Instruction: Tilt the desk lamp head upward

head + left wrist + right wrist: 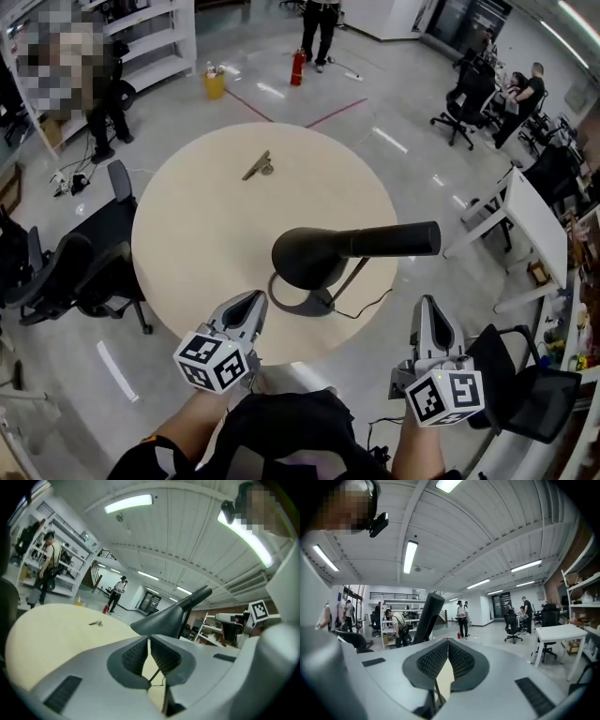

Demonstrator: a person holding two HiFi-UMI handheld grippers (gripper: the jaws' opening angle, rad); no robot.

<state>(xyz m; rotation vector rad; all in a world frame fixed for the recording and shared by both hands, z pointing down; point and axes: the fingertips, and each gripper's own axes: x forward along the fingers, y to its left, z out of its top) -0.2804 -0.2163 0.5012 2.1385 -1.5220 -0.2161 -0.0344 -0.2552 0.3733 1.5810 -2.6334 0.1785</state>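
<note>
Desk lamp noted on the near half of a round beige table; black throughout. In the head view the long axis of its head is laid roughly level and runs left to right. The wide shade is at the left and the narrow cylindrical end is pointed right. A ring base is seen under the shade, and a thin cord is trailed off to the right.

Left gripper is seen over the table's near edge, just short of the base. Its jaws are pressed together with nothing between them. Right gripper is seen past the table's edge, below the narrow end, with its jaws likewise closed on nothing. Black-and-white square markers are carried on both cubes.

A small metal object is noted on the table's far side, well apart from the lamp. Black office chairs are noted at left and a white table at right. A red fire extinguisher and a yellow container are seen on the floor beyond.
</note>
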